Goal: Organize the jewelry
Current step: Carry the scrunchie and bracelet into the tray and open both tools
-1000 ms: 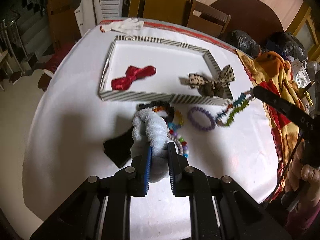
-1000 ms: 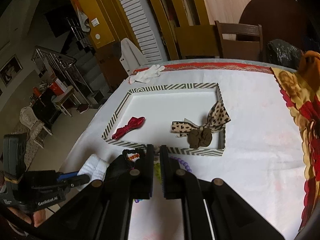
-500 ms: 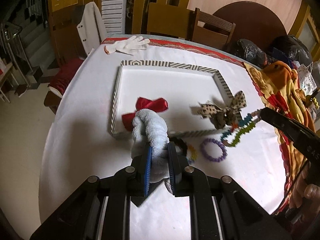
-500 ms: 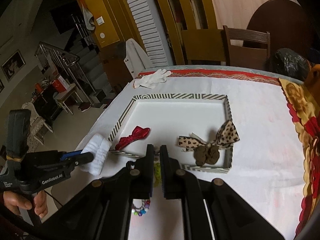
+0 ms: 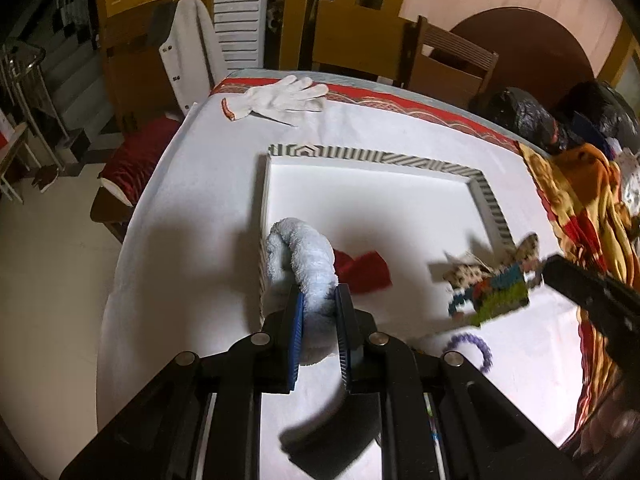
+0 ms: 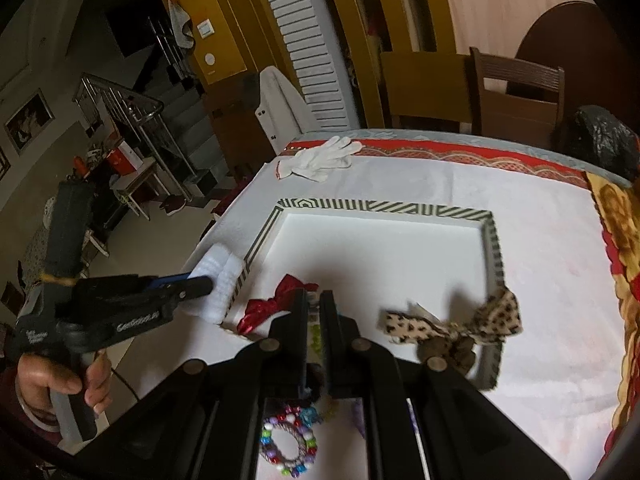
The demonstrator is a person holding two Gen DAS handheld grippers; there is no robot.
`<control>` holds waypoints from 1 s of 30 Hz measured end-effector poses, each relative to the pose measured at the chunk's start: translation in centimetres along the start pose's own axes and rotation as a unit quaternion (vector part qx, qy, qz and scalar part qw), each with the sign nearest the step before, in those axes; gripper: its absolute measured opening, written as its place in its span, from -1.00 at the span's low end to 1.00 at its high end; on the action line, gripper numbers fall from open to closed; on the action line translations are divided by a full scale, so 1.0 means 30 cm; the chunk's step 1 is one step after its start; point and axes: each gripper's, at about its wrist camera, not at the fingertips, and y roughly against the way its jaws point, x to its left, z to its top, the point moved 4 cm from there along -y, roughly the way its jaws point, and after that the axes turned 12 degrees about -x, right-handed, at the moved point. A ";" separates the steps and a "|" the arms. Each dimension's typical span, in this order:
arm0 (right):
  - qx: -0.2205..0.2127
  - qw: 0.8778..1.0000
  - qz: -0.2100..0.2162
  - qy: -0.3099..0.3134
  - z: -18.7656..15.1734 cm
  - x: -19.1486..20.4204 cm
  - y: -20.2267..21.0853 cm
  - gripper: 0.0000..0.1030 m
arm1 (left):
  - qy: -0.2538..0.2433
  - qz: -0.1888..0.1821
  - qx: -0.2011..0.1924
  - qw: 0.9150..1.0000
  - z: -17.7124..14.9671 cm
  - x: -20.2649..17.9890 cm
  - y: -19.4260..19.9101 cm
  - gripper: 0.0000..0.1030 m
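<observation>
Jewelry and hair pieces are split between a striped-rim tray [image 5: 490, 200] and the white-covered desk [image 5: 192, 216]. A fluffy pale-blue scrunchie [image 5: 302, 258] is clenched between the blue pads of the left claw [image 5: 318, 330], held in the air over the tray's near-left corner. The right claw [image 6: 314, 336] has its fingers pressed nearly together on a beaded bracelet [image 5: 494, 294] of green, blue and other colours, which hangs blurred above the tray's near edge. Inside the tray, a red bow [image 6: 276, 306] lies close to the near wall. A leopard-print bow [image 6: 460, 326] with a brown scrunchie part drapes across the tray's near-right corner. On the desk in front of the tray lie a purple bead bracelet [image 5: 470, 350] and, further toward the right claw's body, a ring of multicoloured beads [image 6: 290, 448]. A white work glove [image 6: 318, 158] rests near the desk's far edge, well apart from the tray. A patterned orange-red cloth [image 5: 580, 216] covers the desk's right side.
</observation>
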 end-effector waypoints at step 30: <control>0.131 0.987 -0.052 -0.073 -0.220 -0.139 -0.344 -0.88 | 0.001 0.007 0.052 0.999 0.090 0.049 -0.396 -0.55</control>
